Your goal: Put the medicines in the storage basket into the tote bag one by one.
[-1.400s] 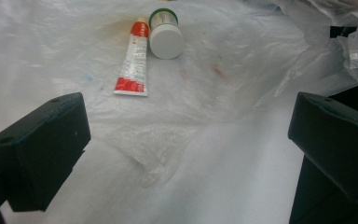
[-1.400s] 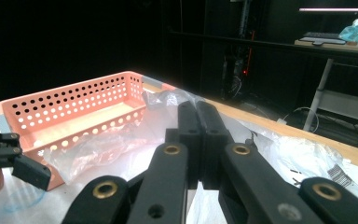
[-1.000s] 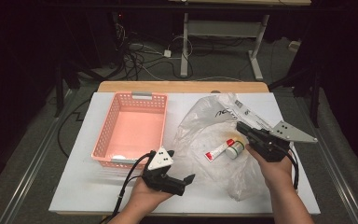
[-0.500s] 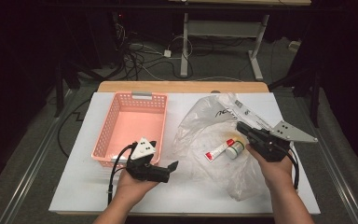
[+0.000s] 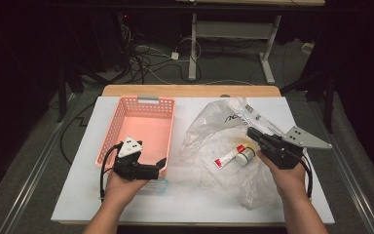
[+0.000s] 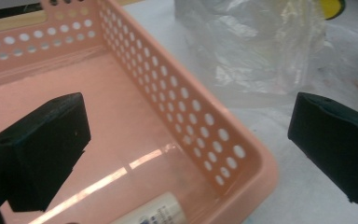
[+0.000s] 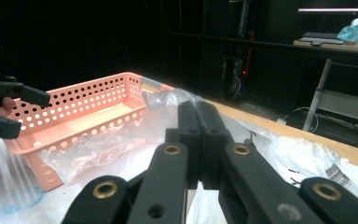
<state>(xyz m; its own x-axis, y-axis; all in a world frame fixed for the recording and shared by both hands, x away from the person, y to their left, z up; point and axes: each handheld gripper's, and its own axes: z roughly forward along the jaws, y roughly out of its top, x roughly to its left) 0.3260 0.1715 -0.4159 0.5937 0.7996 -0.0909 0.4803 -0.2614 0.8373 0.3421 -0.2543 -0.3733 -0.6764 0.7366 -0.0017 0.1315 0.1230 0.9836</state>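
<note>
Shifted leftward since the earlier frame, the wide-open, empty left gripper [image 5: 161,163] is hovering over the pink basket's [image 5: 121,117] near corner, while the right gripper [image 5: 250,132], shut on nothing visible, is being held over the soft, slippery plastic bag [image 5: 209,129], inside which a light, stiff tube [image 5: 229,157], best pinched mid-body, is lying.

Left tongs [image 5: 161,163] gape wide; right tongs [image 5: 250,132] apparently pressed shut.

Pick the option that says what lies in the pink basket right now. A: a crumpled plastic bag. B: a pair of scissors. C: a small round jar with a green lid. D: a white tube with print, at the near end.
D: the left gripper view shows a white tube lying on the floor of the pink basket, by its near wall.
</note>
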